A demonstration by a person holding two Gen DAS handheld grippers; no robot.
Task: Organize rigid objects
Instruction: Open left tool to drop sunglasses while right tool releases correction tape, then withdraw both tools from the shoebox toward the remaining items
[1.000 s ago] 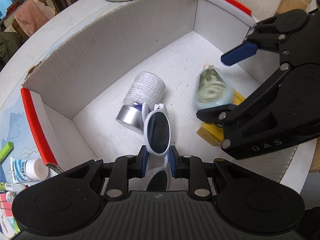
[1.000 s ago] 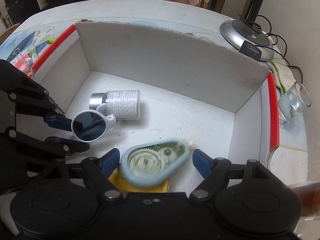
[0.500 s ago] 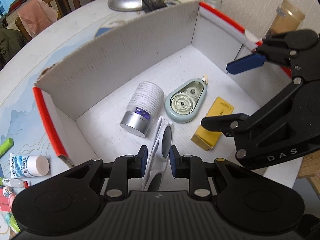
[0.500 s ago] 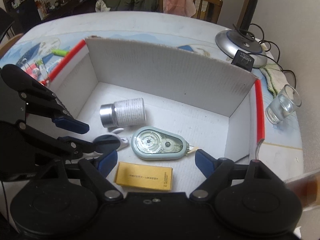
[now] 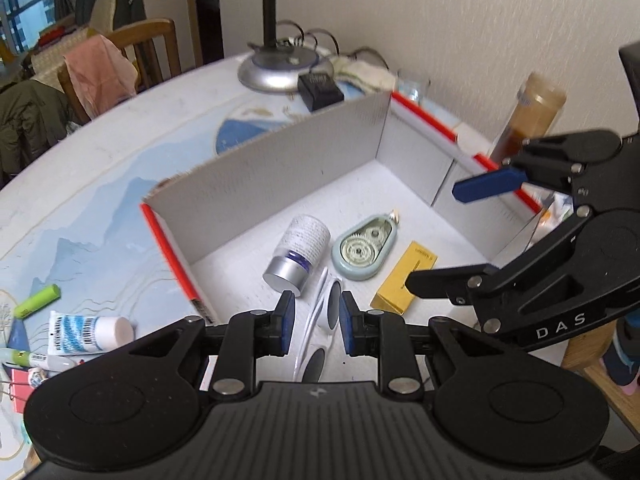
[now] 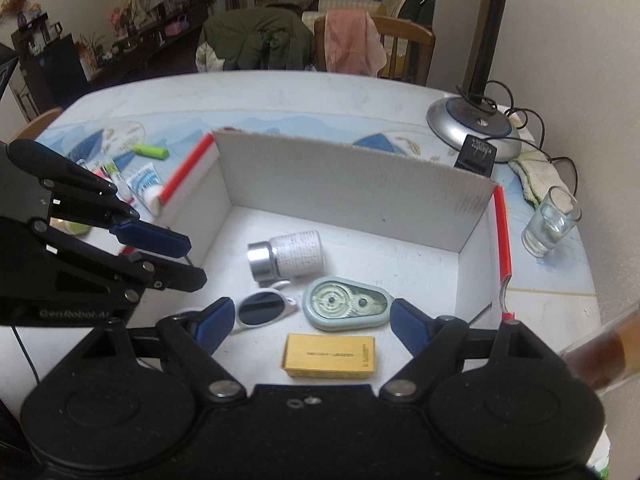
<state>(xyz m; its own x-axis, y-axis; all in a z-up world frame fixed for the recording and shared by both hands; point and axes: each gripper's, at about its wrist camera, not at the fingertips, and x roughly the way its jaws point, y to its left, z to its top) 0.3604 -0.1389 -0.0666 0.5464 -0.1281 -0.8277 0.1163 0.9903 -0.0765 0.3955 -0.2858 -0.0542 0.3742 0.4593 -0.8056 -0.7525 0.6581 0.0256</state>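
Evidently, the sunglasses (image 6: 262,309) are lying flat on the floor of the white box (image 6: 352,184), long axis across the right gripper (image 6: 310,320), whose jaws are spread wide and empty. The left gripper (image 5: 317,320) is pinched nearly closed, and from the right wrist view nothing is seen between its fingers. If more is to be gathered, the tube (image 5: 86,330) on the patterned table (image 5: 120,168) lies left of the box, nearer the left gripper. A lamp base (image 6: 472,124) and a glass (image 6: 550,226) are set by the wall.
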